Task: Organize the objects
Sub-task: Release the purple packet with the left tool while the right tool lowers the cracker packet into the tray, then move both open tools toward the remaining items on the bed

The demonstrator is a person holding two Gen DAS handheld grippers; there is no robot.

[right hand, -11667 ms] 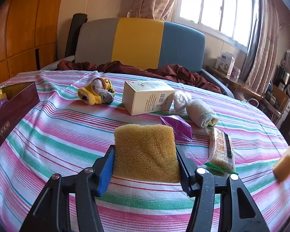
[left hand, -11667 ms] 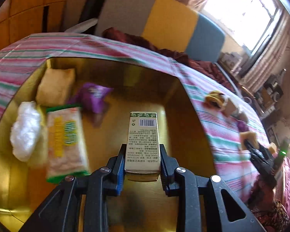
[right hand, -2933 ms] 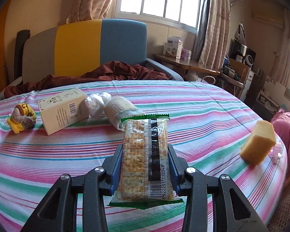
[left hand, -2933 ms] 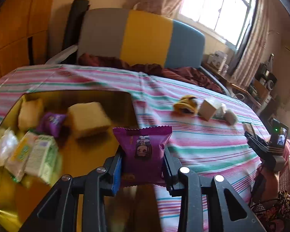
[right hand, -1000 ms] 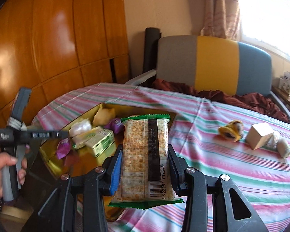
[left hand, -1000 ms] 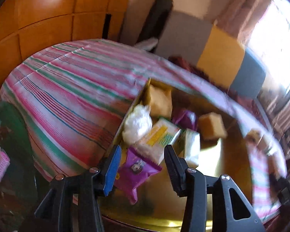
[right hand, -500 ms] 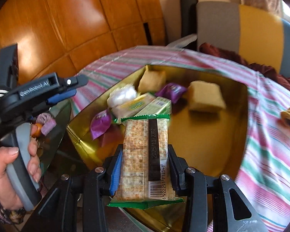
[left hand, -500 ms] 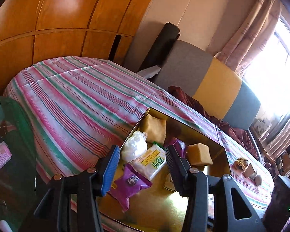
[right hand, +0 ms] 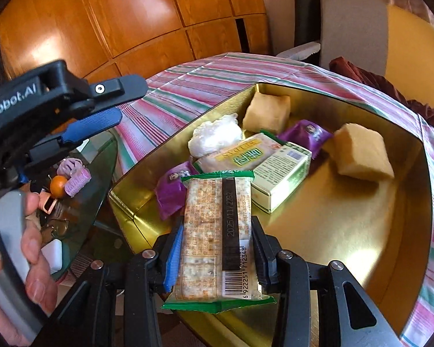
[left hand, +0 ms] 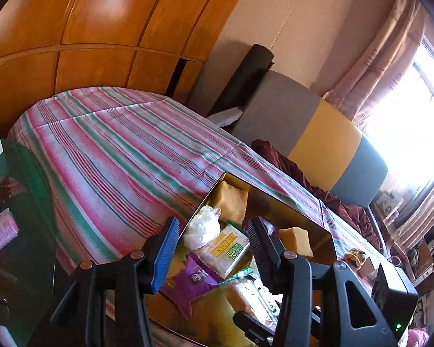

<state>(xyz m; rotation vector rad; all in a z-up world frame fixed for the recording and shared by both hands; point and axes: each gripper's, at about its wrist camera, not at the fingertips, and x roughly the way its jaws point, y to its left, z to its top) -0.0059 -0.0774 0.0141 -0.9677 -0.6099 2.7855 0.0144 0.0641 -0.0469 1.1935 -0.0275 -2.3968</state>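
Two sets of tongs are over the gold box, and they could hardly look more different. From the right wrist view, the right tongs [right hand: 215, 256] are clamped on a cracker pack [right hand: 217, 240] in a clear wrapper with green ends, pads pressing both long sides, barcode end nearest the camera and far end poking out over the near corner of the gold box [right hand: 327, 231]. Just beyond the pack's far end lie a purple snack bag [right hand: 170, 190], a green-and-white carton [right hand: 280, 170] and a flat yellow-labelled packet [right hand: 234, 153], all inside the box; further in sit a white plastic bundle [right hand: 214, 136], a tan sponge block [right hand: 267, 112] in the far corner, a second purple bag [right hand: 305, 134] and another sponge block [right hand: 361, 153] off to the right. On the left edge of that view, the left tongs [right hand: 107, 107] hang beside the box over a glass side table [right hand: 81, 202], gripped by a hand [right hand: 34, 248]. From the left wrist view, the left tongs [left hand: 214, 251] have their jaws apart after just opening wider, nothing touching the pads; the box contents show through the gap below. A pink-and-green striped cloth [left hand: 124, 156] spreads beyond, with a grey, yellow and blue sofa [left hand: 318, 133] behind it.
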